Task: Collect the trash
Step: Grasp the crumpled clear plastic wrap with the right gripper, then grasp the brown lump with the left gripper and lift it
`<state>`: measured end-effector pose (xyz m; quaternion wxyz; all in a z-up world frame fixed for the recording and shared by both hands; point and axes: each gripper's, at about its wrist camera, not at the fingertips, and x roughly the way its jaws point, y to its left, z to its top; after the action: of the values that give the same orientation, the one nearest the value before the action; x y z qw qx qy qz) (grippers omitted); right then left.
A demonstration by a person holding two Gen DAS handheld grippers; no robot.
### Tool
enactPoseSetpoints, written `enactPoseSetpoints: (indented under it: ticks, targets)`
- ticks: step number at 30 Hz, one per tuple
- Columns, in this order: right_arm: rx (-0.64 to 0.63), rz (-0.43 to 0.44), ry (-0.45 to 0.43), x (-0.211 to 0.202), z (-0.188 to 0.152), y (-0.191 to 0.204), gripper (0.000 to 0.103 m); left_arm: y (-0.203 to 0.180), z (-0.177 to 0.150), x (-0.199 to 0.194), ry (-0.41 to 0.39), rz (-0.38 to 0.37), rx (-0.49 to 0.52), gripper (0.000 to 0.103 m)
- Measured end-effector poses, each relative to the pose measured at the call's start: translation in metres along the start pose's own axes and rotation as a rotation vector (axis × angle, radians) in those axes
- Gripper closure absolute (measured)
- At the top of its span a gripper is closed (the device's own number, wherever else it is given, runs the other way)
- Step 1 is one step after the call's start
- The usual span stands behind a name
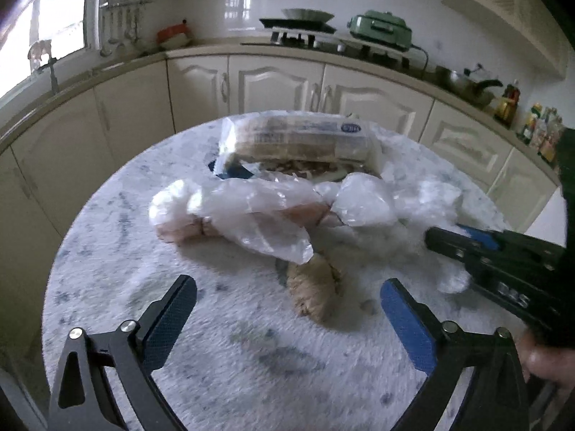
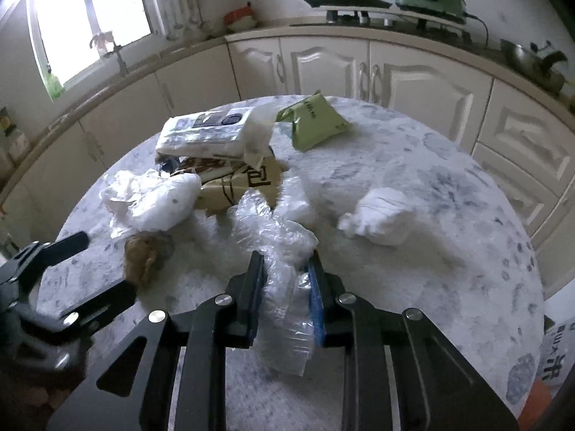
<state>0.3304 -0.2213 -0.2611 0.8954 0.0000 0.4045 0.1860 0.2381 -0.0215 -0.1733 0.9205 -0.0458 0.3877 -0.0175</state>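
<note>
Round white marble-pattern table (image 2: 413, 179) fills both views, far rim cut by fisheye, cream kitchen cabinets (image 1: 280, 86) behind it. Landmark: clear-wrapped white package with blue printed label (image 1: 298, 136) at the table's far side; print too blurred to read. Under it a brown-and-cream printed paper bag (image 2: 237, 183), mostly hidden by the package and by plastic in front. Right of the package, a green foil pouch (image 2: 316, 122), tilted, seen only in the right wrist view. In front of the package, a crumpled white translucent plastic bag (image 1: 244, 212) draped over something pinkish, contents unclear. Nearer than that bag, a tan lumpy object (image 1: 316, 291) on the table, identity hard to tell, top end hidden under the plastic. Well right of the package, a knotted white plastic bundle (image 2: 381, 219) lies alone. Right gripper (image 2: 285, 276) clenched on a crinkled clear plastic wrapper (image 2: 284, 287), which runs between the pads and blocks the table under it. Left gripper (image 1: 287, 301) spread wide, nothing between its fingers, hovering just short of the tan object. Both views motion-blurred.
</note>
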Motion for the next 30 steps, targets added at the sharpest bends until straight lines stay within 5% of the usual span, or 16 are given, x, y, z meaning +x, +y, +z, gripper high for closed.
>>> enactPoseSetpoints:
  ticks: [1, 3, 5, 6, 7, 11, 30]
  targets:
    - [0.007, 0.008, -0.004, -0.001, -0.002, -0.003, 0.080, 0.000, 0.003, 0.006, 0.010, -0.009, -0.004, 0.007]
    - [0.020, 0.023, -0.008, -0.005, -0.001, -0.008, 0.080, 0.004, 0.011, 0.019, 0.050, -0.045, -0.020, 0.028]
    - [0.031, 0.034, -0.015, -0.009, -0.001, -0.009, 0.080, 0.002, 0.016, 0.024, 0.059, -0.043, -0.002, 0.038]
    - [0.037, 0.045, -0.020, -0.011, -0.001, -0.010, 0.080, 0.001, 0.018, 0.023, 0.055, -0.060, 0.005, 0.062]
    - [0.039, 0.055, -0.024, -0.013, -0.001, -0.010, 0.080, 0.000, 0.021, 0.024, 0.060, -0.077, 0.013, 0.072]
    - [0.046, 0.076, -0.031, -0.020, -0.006, -0.012, 0.080, 0.010, 0.027, 0.027, 0.060, -0.180, -0.010, 0.074]
    - [0.048, 0.068, -0.158, -0.100, -0.018, -0.016, 0.080, 0.012, 0.015, -0.035, -0.109, -0.152, 0.016, 0.075]
